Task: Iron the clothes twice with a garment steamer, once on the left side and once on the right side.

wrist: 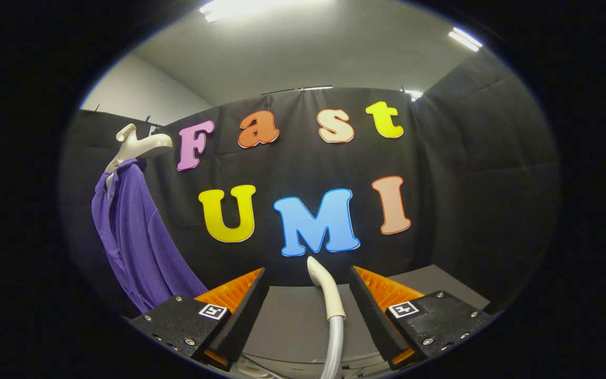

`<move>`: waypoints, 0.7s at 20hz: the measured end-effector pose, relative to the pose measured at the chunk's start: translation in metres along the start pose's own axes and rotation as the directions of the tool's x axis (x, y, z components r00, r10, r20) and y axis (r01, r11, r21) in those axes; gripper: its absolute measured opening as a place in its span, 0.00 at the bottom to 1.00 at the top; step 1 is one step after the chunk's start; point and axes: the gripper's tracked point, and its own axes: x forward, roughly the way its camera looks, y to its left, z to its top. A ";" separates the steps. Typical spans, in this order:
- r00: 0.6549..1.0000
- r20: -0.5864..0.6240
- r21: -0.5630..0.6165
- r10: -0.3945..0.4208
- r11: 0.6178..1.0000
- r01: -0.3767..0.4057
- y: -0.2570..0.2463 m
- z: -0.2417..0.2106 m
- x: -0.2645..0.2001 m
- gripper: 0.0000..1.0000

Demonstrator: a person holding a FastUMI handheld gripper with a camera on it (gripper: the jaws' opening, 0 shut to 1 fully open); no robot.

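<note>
A purple garment (pixel 134 237) hangs on a white hanger (pixel 137 145) against the black cloth wall, well to the left of my fingers and beyond them. The steamer's white handle and grey hose (pixel 329 305) rise upright between my two fingers, nearer the right one. My gripper (pixel 308 276) is open, its orange-and-black fingers (pixel 240 300) spread wide on either side of the handle without touching it. The steamer's body lies below the hose, mostly hidden.
A grey table top (pixel 292 321) lies beneath the fingers and extends to the right. Black cloth walls close the booth at the back and right. A white wall shows above the cloth at the left.
</note>
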 end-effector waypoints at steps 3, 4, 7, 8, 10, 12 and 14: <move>0.999 -0.037 0.046 0.024 0.999 -0.022 -0.013 -0.004 0.037 0.95; 0.999 -0.043 0.055 0.030 0.998 -0.028 -0.019 -0.005 0.053 0.94; 0.994 -0.104 0.126 0.045 0.991 -0.032 -0.034 -0.017 0.094 0.94; 0.989 -0.132 0.176 0.074 0.983 -0.050 -0.033 -0.022 0.104 0.95; 0.971 -0.191 0.268 0.142 0.960 -0.087 -0.031 -0.036 0.122 0.95; 0.957 -0.246 0.284 0.152 0.955 -0.079 -0.040 -0.052 0.137 0.95; 0.942 -0.296 0.280 0.157 0.957 -0.072 -0.048 -0.067 0.153 0.95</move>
